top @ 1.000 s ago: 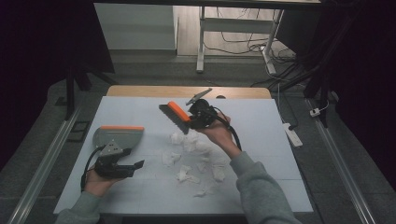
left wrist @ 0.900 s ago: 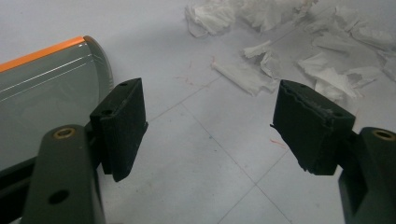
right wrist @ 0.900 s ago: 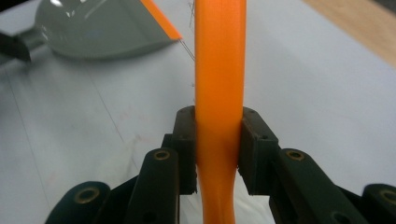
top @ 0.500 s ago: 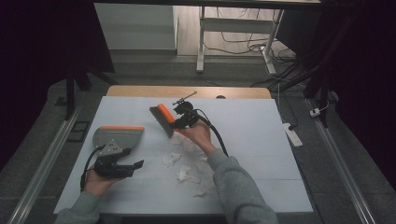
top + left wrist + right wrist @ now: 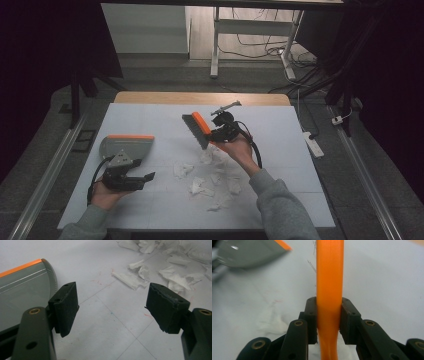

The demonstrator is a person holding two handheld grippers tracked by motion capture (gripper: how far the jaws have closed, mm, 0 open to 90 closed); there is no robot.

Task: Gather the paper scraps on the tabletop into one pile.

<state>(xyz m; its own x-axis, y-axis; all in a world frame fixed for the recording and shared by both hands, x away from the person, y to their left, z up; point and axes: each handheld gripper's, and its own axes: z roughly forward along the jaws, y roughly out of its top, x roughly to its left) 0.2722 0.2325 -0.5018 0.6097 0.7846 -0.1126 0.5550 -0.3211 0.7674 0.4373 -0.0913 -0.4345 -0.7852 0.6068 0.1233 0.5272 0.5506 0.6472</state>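
Sweeping step, apparently. Right gripper (image 5: pixel 216 134), centre frame, clamps the orange brush (image 5: pixel 196 129) raised above paper scraps (image 5: pixel 210 181). Left gripper (image 5: pixel 131 178), jaws apart and empty, lies beside the dustpan (image 5: pixel 125 146), lower left of the bench (image 5: pixel 150 115). Next move probably requires lowering the bristles behind the scraps.

Black jaws clamp an orange brush handle (image 5: pixel 329 290) above the white table (image 5: pixel 387 277).

Table (image 5: pixel 150 117) with dustpan (image 5: pixel 125 146), paper scraps (image 5: pixel 210 182).

No text, label, brand, number or sign can be read anywhere.
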